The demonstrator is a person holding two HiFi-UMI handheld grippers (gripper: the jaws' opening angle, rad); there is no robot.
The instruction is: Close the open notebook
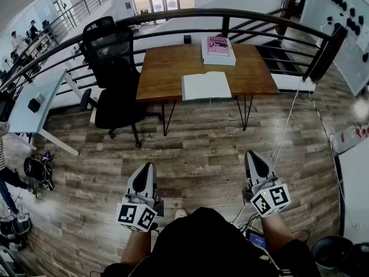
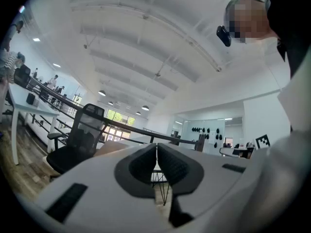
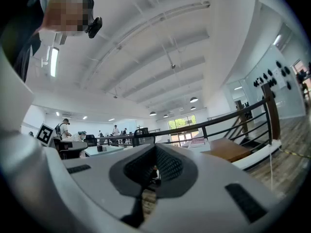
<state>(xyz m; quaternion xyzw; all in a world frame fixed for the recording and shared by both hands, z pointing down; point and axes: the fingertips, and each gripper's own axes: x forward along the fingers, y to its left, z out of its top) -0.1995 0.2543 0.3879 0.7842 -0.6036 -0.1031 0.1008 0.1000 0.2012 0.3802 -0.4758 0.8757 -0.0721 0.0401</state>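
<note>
An open white notebook [image 1: 206, 86] lies flat at the front edge of a brown wooden table [image 1: 167, 68], far ahead of me in the head view. My left gripper [image 1: 145, 172] and right gripper [image 1: 253, 159] hover low over the wooden floor, well short of the table. Both are shut and hold nothing. In the left gripper view the jaws of the left gripper [image 2: 156, 152] meet with no gap; the right gripper [image 3: 155, 154] looks the same in its own view. The table edge [image 3: 228, 149] shows far off to the right.
A pink book on a white one [image 1: 218, 48] rests at the table's back. A black office chair [image 1: 111, 74] stands left of the table, a white desk [image 1: 29, 105] further left. A dark curved railing [image 1: 230, 16] runs behind. A white cable [image 1: 285, 133] trails across the floor.
</note>
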